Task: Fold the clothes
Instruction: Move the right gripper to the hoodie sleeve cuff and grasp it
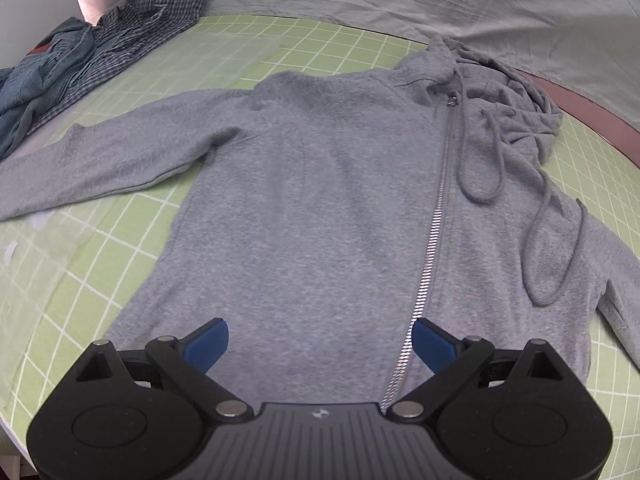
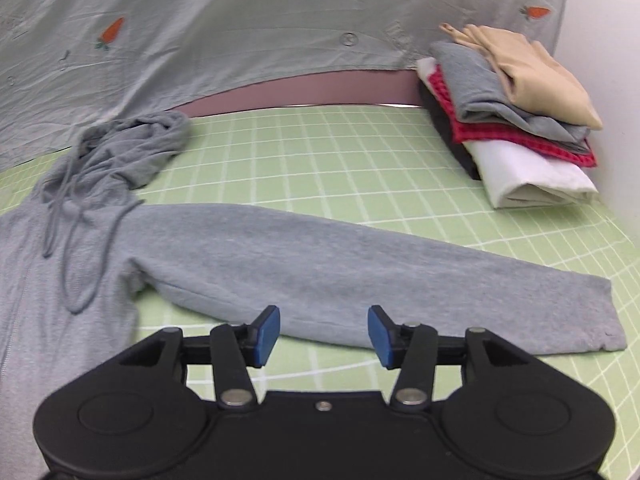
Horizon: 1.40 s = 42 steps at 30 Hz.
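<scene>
On my left wrist cam: one pile of unfolded clothes (image 1: 80, 52) at 10 o'clock, two items in it as far as I can count, a checked shirt and a denim piece. One grey zip hoodie (image 1: 312, 208) lies flat on the green grid mat (image 1: 280, 48), dead centre, zipped, hood at 1 o'clock, two drawcords loose across the chest. Left gripper (image 1: 320, 344) hovers over the hem, jaws spread wide, holding nothing.

Right wrist cam: one hoodie sleeve (image 2: 360, 264) stretches across centre, cuff at 3 o'clock. Right gripper (image 2: 324, 332) sits just short of it, jaws apart, empty. One folded stack (image 2: 508, 116) at 2 o'clock; I count five layers.
</scene>
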Available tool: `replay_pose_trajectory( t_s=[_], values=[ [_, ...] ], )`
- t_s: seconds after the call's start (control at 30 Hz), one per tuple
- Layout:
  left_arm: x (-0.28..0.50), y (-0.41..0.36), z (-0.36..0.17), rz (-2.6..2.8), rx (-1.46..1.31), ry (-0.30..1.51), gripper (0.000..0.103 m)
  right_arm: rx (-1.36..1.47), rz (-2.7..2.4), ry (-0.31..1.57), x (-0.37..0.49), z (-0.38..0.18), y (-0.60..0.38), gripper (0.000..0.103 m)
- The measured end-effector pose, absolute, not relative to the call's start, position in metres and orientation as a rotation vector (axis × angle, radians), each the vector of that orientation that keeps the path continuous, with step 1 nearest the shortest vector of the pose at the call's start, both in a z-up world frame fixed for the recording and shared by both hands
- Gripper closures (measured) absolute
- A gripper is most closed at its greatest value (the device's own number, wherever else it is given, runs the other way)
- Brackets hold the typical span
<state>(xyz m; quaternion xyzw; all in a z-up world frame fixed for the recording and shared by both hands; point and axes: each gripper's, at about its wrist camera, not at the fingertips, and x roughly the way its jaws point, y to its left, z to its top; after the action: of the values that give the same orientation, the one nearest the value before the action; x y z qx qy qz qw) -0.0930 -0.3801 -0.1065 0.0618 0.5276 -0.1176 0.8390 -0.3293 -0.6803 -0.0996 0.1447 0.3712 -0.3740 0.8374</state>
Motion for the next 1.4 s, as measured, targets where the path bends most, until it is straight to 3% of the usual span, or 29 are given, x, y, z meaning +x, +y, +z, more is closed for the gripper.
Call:
replay_pose_trajectory(
  t_s=[0.3, 0.53, 0.87, 1.13, 1.3, 1.4],
  values=[
    [-0.065, -0.484, -0.122, -0.336, 0.238, 1.105, 0.005, 0.396, -1.090, 0.770, -0.407, -0.119, -0.780, 0.044],
    [-0.047, -0.511, -0.136, -0.289, 0.313, 1.108, 0.005, 0.453, -1.160, 0.807, -0.411, -0.139, -0.808, 0.043],
    [-0.055, -0.484, -0.136, -0.250, 0.599, 1.007, 0.004, 0.436, -1.183, 0.817, -0.405, -0.145, -0.816, 0.034],
    [-0.057, -0.465, -0.131, -0.193, 0.627, 1.011, 0.004, 0.444, -1.232, 0.796, -0.432, -0.141, -0.829, 0.033],
    [-0.060, -0.455, -0.132, -0.198, 0.514, 1.080, 0.004, 0.420, -1.266, 0.785, -0.454, -0.142, -0.847, 0.033],
    [-0.066, -0.458, -0.133, -0.186, 0.498, 1.084, 0.004, 0.429, -1.226, 0.775, -0.462, -0.144, -0.856, 0.045]
  ],
)
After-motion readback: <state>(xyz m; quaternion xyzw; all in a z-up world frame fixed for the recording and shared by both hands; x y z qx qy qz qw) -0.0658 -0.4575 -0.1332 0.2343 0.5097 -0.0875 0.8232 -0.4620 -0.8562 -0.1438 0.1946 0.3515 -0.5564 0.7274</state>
